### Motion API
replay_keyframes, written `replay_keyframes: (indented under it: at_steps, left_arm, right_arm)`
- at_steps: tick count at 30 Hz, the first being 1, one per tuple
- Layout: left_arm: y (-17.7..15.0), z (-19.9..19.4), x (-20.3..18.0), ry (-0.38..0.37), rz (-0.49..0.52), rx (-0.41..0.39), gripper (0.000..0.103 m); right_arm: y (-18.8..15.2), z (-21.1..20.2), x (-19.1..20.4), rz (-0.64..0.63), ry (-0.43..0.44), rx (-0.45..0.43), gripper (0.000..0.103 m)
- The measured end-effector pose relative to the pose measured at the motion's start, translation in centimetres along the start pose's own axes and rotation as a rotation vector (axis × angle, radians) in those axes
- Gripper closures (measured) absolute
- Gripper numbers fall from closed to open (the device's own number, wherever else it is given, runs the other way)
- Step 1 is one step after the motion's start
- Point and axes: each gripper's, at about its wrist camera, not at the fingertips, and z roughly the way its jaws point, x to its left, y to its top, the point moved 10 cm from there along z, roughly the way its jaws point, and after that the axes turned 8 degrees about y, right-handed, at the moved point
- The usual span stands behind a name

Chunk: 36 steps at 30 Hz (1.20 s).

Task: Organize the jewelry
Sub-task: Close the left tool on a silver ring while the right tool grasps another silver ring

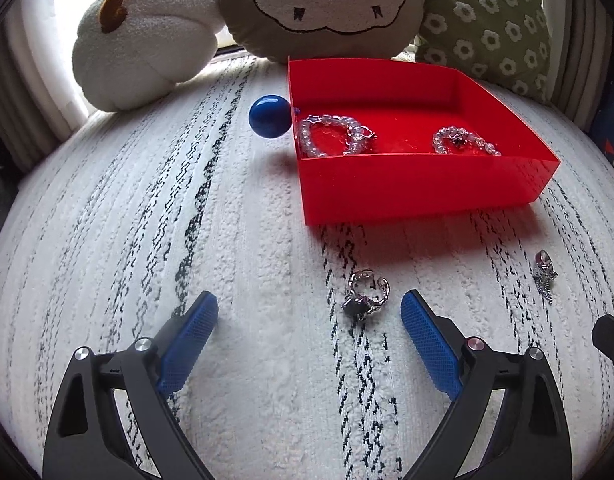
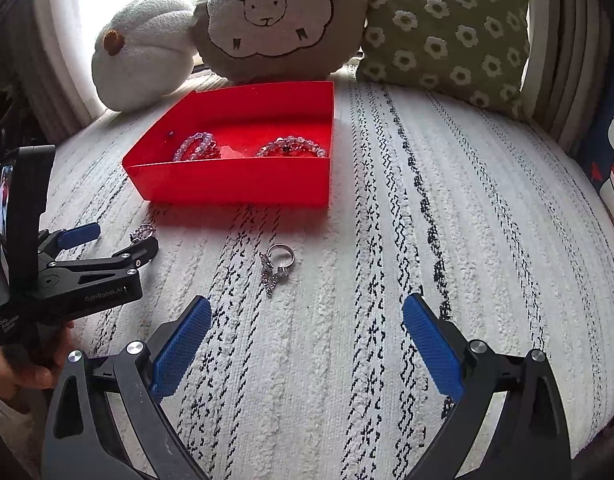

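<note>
The left gripper (image 1: 309,310), jaws spread wide, has the silver ring (image 1: 365,294) just ahead, right of centre (nearer than the right gripper (image 2: 307,314), likewise spread).

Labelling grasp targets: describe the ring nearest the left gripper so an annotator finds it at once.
Start at the red plastic tray on the white woven bedspread. In front of its near wall lie two silver pieces; the chunky open-band silver ring lies between the open left gripper fingers. The other, the silver ring with a dangling chain, lies farther right.

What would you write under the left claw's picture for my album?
Open left claw reaches toward a silver ring on the rug, near a red tray holding two beaded bracelets.
</note>
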Motion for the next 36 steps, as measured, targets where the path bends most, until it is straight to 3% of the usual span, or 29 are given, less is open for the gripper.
replay_keyframes:
  at_steps: [6,15,20,29,34,36]
  left_arm:
    - [0.1,-0.9,-1.4,-0.005,0.064,-0.036,0.047]
    - [-0.3,-1.3,-2.6,-0.092,0.069,-0.024,0.079]
    - [-0.4,-1.4,-2.7,-0.085,0.076,-0.022,0.086]
    - [-0.6,-1.5,-2.3,-0.095,0.062,-0.008,0.086]
    - [-0.6,-1.5,-2.3,-0.096,0.064,-0.007,0.087]
    - [-0.6,-1.5,-2.3,-0.095,0.065,-0.007,0.086]
  right_arm:
    - [0.0,0.1,0.0,-0.002,-0.006,0.002,0.009]
    - [0.0,0.8,0.1,-0.01,-0.014,0.009,0.009]
    - [0.7,1.7,0.3,-0.019,-0.035,-0.007,0.009]
    - [1.6,3.8,-0.5,-0.019,-0.089,-0.005,0.009]
    - [1.4,5.0,-1.4,0.006,-0.096,0.031,0.03]
    - [1.3,5.1,-1.4,0.018,-0.078,0.025,0.032]
